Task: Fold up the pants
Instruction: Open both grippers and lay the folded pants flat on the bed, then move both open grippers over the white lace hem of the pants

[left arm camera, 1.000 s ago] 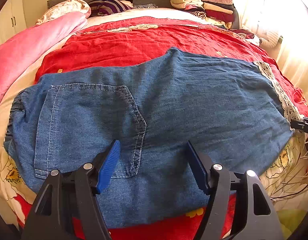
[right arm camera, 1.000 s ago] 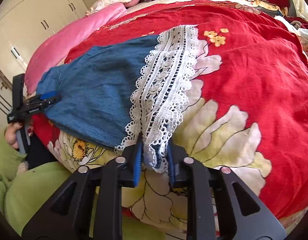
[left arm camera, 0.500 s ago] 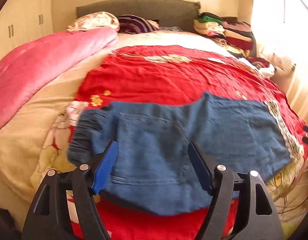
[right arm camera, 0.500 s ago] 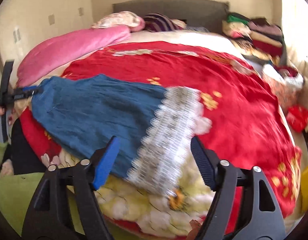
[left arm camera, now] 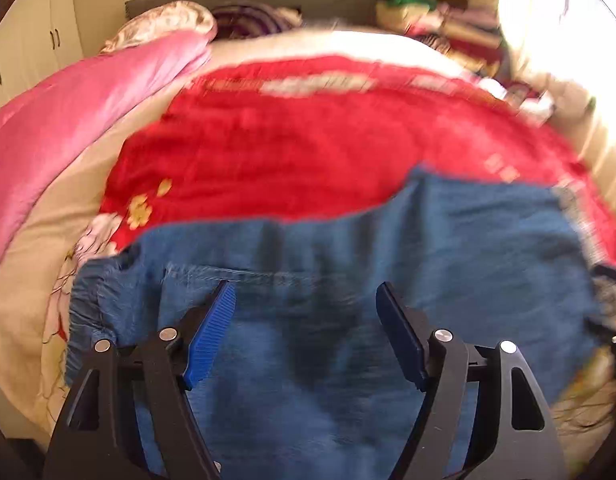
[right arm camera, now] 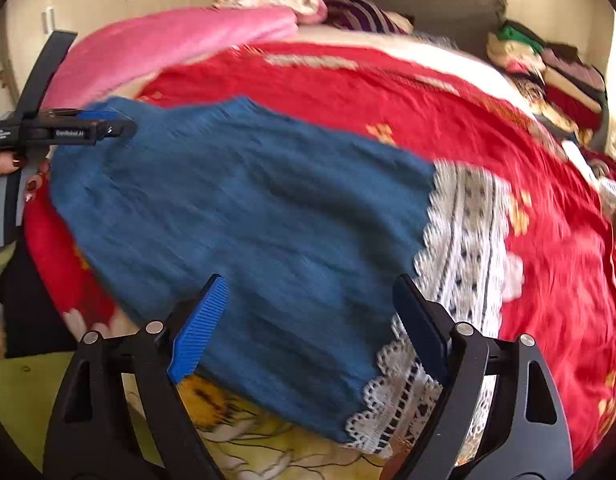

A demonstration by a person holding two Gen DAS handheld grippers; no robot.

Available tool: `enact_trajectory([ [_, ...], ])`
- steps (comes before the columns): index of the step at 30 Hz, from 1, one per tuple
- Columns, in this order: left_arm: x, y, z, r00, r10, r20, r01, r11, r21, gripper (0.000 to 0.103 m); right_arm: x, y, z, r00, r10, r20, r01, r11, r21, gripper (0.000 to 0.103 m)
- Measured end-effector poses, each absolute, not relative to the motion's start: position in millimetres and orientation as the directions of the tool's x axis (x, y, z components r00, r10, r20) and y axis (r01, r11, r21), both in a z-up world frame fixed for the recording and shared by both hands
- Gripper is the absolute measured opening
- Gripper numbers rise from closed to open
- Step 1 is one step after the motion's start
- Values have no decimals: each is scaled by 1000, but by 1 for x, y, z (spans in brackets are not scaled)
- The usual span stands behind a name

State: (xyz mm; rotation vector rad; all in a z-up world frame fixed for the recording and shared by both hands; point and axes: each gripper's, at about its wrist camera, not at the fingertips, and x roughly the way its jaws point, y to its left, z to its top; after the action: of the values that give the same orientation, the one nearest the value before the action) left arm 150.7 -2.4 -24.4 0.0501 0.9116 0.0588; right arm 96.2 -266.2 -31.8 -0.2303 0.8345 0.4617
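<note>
Blue denim pants lie flat across the near edge of the bed; a back pocket faces up at the waist end. The white lace hem ends the leg on the right. My left gripper is open and empty, hovering over the waist and pocket area. My right gripper is open and empty, over the lower leg just left of the lace. The left gripper also shows in the right wrist view, at the waist end.
A red floral bedspread covers the bed. A pink quilt lies along the left side, pillows at the headboard, a stack of folded clothes at the far right. White wardrobes stand at left.
My right gripper has let go of the lace hem, opened and pulled back. My left gripper stayed open and drew back from the pants, then came in closer again.
</note>
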Motion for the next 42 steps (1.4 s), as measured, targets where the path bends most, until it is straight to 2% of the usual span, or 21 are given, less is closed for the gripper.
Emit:
enact_trajectory([
  [2, 150, 6, -31, 613, 71, -787, -38, 997, 60, 78, 98, -276, -42, 568, 275, -776, -451, 892, -14, 79],
  [9, 146, 20, -39, 641, 17, -767, -30, 1000, -2, 78, 89, -287, -49, 578, 279, -767, -450, 893, -14, 79],
  [11, 142, 17, -35, 649, 23, -760, -29, 1000, 5, 79, 90, -288, -46, 579, 290, -762, -443, 897, 4, 79],
  [13, 137, 12, -28, 655, 28, -755, -23, 1000, 16, 85, 90, -292, -38, 581, 325, -746, -439, 897, 49, 79],
  [15, 129, 6, -19, 667, 9, -745, -5, 1000, 8, 85, 87, -300, -29, 588, 357, -725, -433, 897, 90, 79],
  [18, 117, -3, -5, 688, -19, -725, 26, 1000, -2, 85, 81, -309, -15, 621, 346, -703, -415, 906, 80, 81],
  [19, 114, -6, 0, 694, -28, -719, 36, 999, -4, 86, 80, -312, -12, 631, 340, -697, -407, 910, 75, 82],
  [20, 111, -11, 7, 701, -37, -713, 44, 999, -8, 96, 78, -316, -7, 643, 333, -690, -396, 915, 73, 84],
  [28, 102, -50, 47, 741, -89, -666, 129, 992, 11, 96, 67, -339, 18, 716, 317, -622, -341, 936, 85, 89],
  [42, 111, -102, 74, 741, -151, -655, 225, 974, 31, 96, 56, -363, 41, 781, 298, -549, -294, 951, 98, 93],
])
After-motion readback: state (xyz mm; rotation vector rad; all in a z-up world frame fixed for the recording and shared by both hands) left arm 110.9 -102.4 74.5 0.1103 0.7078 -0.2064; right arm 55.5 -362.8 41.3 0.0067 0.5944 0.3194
